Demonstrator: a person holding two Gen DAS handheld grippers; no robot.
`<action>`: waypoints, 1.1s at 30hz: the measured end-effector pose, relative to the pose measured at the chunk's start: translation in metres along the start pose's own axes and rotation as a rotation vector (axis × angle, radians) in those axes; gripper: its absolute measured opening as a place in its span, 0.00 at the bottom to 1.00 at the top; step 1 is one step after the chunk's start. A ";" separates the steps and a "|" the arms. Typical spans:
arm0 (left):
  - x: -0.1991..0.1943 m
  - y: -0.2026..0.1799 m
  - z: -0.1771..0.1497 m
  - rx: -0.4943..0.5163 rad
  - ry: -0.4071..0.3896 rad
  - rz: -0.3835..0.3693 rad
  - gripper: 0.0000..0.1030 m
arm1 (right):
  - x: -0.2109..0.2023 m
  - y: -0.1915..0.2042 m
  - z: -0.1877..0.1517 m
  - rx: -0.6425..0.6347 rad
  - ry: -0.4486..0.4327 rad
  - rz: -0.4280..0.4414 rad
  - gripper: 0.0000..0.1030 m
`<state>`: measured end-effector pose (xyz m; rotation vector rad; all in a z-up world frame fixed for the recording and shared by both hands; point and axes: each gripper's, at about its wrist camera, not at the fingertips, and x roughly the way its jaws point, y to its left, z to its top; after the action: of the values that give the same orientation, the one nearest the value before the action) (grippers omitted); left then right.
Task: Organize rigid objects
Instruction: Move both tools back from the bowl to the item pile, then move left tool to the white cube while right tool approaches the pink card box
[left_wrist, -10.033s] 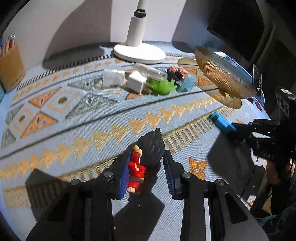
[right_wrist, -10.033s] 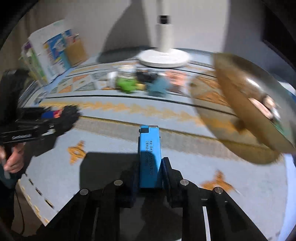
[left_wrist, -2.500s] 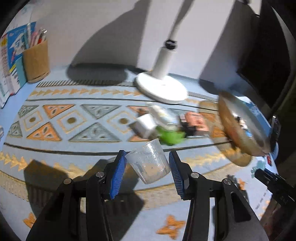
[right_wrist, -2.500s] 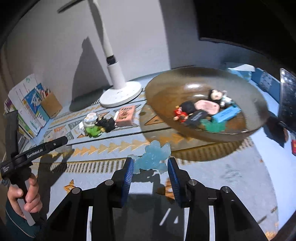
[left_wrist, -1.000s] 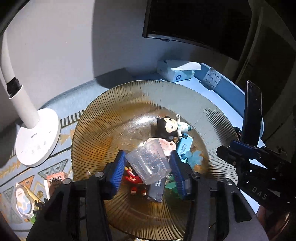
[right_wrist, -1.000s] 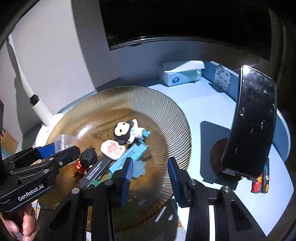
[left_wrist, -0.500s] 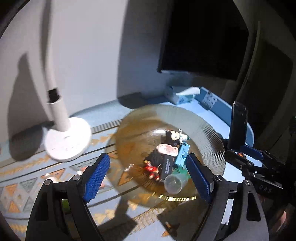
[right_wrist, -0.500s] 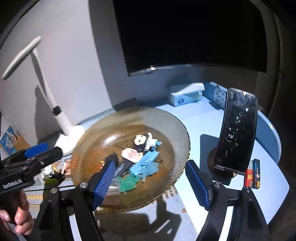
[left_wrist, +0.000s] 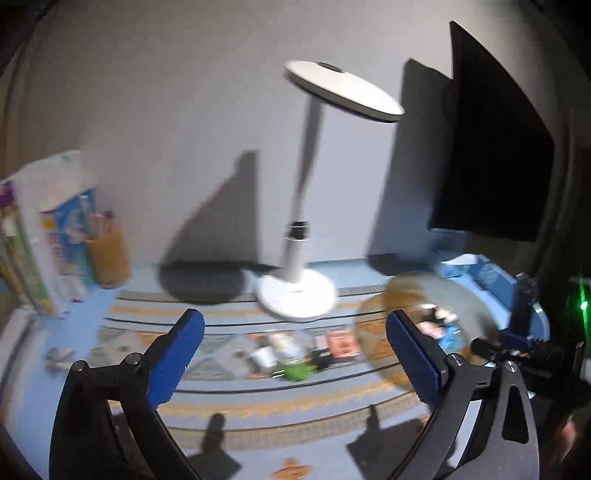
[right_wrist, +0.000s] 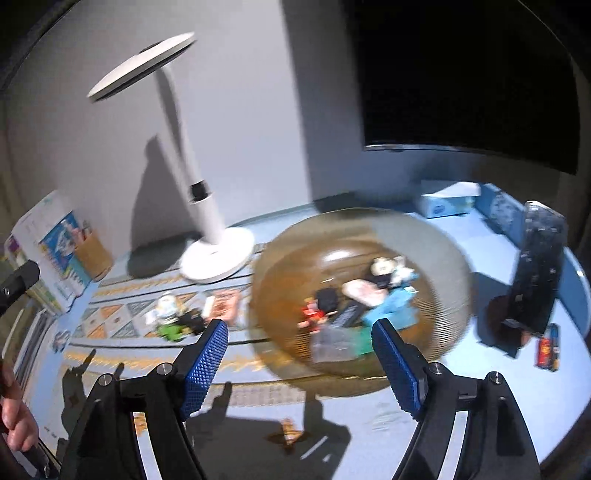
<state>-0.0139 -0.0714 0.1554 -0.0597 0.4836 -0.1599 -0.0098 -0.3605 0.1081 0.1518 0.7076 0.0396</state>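
Both claws, left (left_wrist: 295, 354) and right (right_wrist: 300, 354), are opening empty; the cup (right_wrist: 330, 345) now lies in the amber bowl (right_wrist: 436, 243), more clutter (right_wrist: 173, 319) left.

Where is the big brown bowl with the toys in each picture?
Left wrist view: the amber glass bowl sits at the right, just behind the right blue fingertip.
Right wrist view: the bowl fills the middle, toys inside.
Shared landmark: the white desk lamp stands just left of the bowl in both.

left wrist: faces lamp (left_wrist: 297, 284) | right wrist: above bowl (right_wrist: 436, 251) | shared: both
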 end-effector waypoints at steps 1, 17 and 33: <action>-0.001 0.007 -0.005 0.008 0.003 0.027 0.96 | 0.002 0.007 -0.003 -0.008 0.000 0.010 0.77; 0.077 0.102 -0.105 -0.092 0.253 0.194 0.96 | 0.075 0.069 -0.059 -0.076 0.065 0.085 0.77; 0.116 0.082 -0.101 0.011 0.411 0.072 0.96 | 0.108 0.056 -0.069 -0.020 0.170 0.079 0.77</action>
<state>0.0514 -0.0124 0.0048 0.0022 0.8938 -0.1040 0.0281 -0.2872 -0.0052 0.1587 0.8701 0.1356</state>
